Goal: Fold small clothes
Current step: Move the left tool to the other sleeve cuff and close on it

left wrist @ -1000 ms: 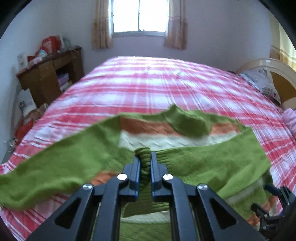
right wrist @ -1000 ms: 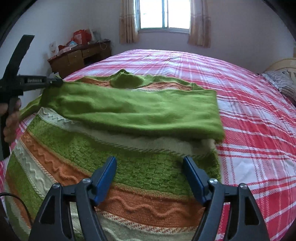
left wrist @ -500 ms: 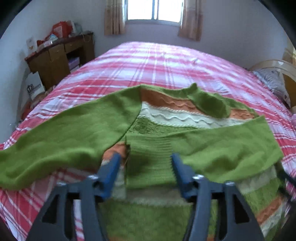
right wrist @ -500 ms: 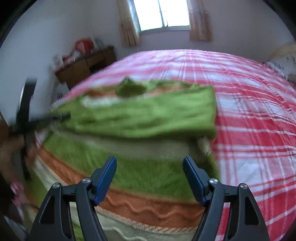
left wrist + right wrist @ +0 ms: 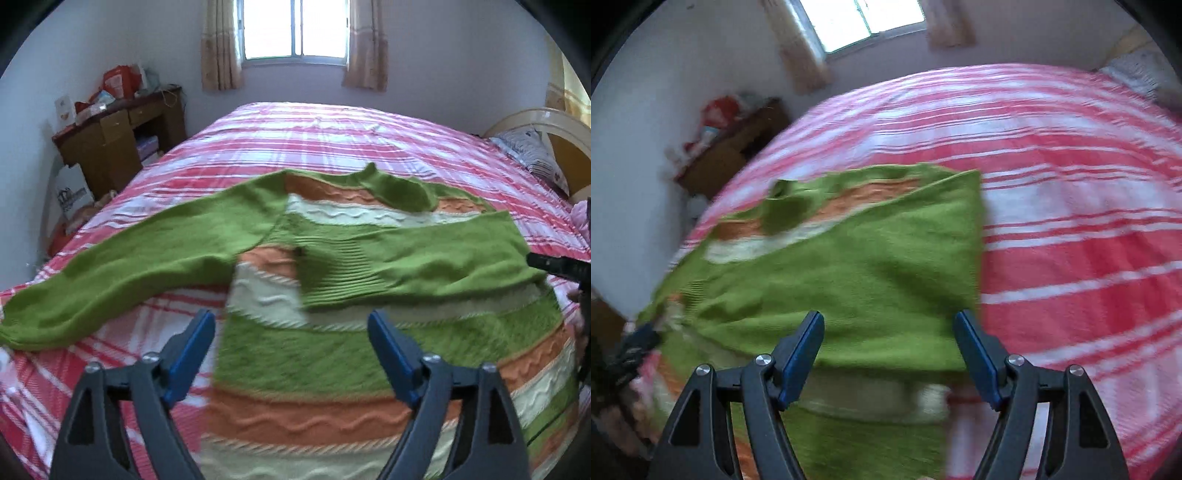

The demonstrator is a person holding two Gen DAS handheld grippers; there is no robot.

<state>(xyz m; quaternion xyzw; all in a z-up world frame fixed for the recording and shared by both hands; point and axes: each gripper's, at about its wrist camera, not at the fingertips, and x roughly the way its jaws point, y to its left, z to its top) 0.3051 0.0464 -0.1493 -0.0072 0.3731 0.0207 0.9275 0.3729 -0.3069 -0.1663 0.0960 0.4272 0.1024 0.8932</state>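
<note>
A green knit sweater (image 5: 332, 354) with orange and cream wavy stripes lies flat on the bed. Its right sleeve (image 5: 436, 266) is folded across the chest, cuff near the middle. Its left sleeve (image 5: 129, 273) stretches out flat to the left. My left gripper (image 5: 291, 347) is open and empty above the sweater's lower left part. My right gripper (image 5: 888, 347) is open and empty over the folded sleeve (image 5: 868, 266) at the sweater's right side; this view is blurred. The right gripper's tip (image 5: 554, 264) shows at the left wrist view's right edge.
The bed has a red, pink and white plaid sheet (image 5: 332, 136). A wooden desk (image 5: 122, 136) with clutter stands by the left wall. A pillow (image 5: 532, 155) and headboard are at the right. A window (image 5: 295, 29) is behind.
My left gripper let go of the right sleeve's cuff, opened and drew back. The sleeve now lies across the chest. My right gripper swung right and tilted, staying open.
</note>
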